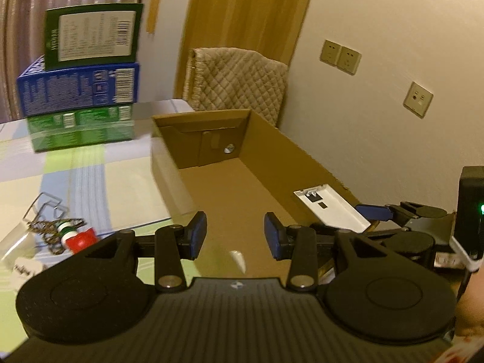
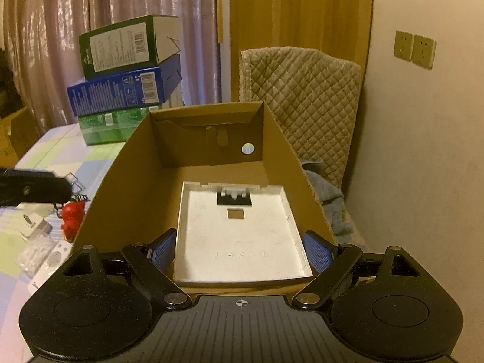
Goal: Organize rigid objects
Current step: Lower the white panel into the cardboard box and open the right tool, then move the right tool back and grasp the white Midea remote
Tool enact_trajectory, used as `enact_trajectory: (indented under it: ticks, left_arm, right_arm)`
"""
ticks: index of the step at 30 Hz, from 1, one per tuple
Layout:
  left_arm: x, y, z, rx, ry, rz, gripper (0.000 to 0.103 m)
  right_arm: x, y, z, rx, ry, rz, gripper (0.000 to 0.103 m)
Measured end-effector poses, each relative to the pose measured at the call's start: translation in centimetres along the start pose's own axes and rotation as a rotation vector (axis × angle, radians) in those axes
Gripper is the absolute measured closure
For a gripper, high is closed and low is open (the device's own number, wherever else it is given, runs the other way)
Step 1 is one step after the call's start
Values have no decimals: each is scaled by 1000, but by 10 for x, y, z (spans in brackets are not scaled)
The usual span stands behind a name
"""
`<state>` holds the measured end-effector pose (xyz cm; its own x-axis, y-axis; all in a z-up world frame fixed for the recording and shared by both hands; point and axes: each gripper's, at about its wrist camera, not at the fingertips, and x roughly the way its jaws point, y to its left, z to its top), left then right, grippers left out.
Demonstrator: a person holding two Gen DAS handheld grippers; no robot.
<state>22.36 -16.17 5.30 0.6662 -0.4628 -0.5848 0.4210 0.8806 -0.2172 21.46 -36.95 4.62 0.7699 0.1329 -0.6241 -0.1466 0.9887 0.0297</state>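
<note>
An open cardboard box (image 1: 169, 163) lies on the table, and the right wrist view looks down its length past its left wall (image 2: 127, 181). My right gripper (image 2: 240, 252) is shut on the near end of a white plastic cover (image 2: 239, 230), which it holds tilted inside the box. The same cover (image 1: 329, 208) shows in the left wrist view, with one blue finger (image 1: 373, 211) against it. Over the box's near end, my left gripper (image 1: 236, 237) is open with a narrow gap and nothing between its pads. A small white piece (image 1: 237, 258) shows just below them.
Left of the box lie wire clips (image 1: 45, 208), a chain, a red-capped item (image 1: 81, 239) and a white plug (image 2: 33, 220). Three stacked cartons (image 1: 81, 90) stand at the back left. A quilted chair back (image 1: 239, 81) and a wall with sockets (image 1: 340, 56) sit behind and to the right.
</note>
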Motion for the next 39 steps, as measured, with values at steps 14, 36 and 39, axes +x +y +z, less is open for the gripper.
enact_trajectory:
  ticks: [14,36,39]
  left_arm:
    - [-49,40,-32,-59,-20,85,65]
    - [-145,123,-121,-150,-13,312,57]
    - [-148,131,-128,-157,-9,327,57]
  right_arm:
    - [-22,5,3,63,-50,38,19]
    - [-99,130,-41,2,-105,253,19]
    - [-89,146,-50,-12,-72,265,19]
